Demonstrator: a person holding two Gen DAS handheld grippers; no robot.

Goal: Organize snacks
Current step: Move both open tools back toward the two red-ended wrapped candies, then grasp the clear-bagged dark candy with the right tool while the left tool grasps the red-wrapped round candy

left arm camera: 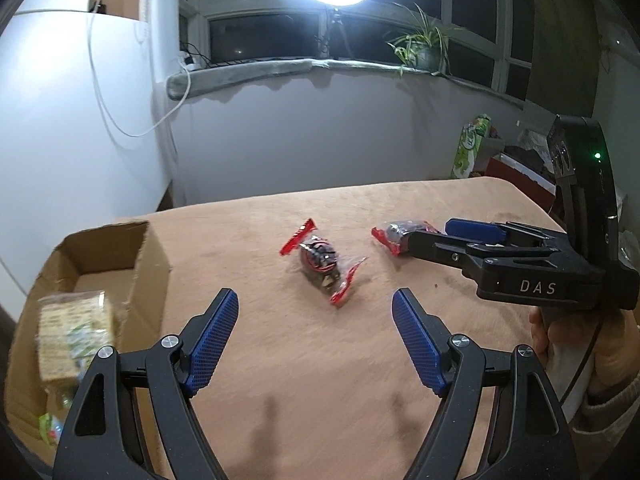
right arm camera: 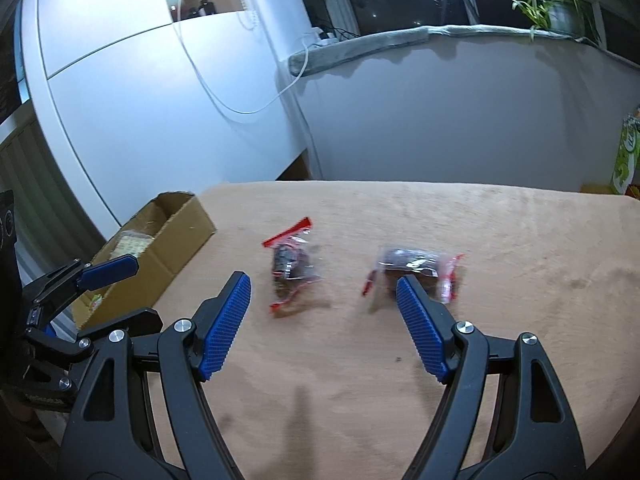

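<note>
Two red-edged snack packets on the tan tabletop, left snack packet just ahead of the left hand-held gripper, wide and empty, right snack packet at the tip of the right hand-held gripper, also wide and empty, cardboard box at the tabletop's left edge.

open left gripper, snack packet, cardboard box

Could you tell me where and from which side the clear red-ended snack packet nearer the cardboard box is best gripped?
Probably across its dark, bulky middle, coming down from above. The clear red-ended snack packet lies flat and alone on the tan table, its thin red crimped ends pointing diagonally, so they would likely slip or crumple. The left gripper, open and facing it, should close across the narrow width between those ends.
</note>
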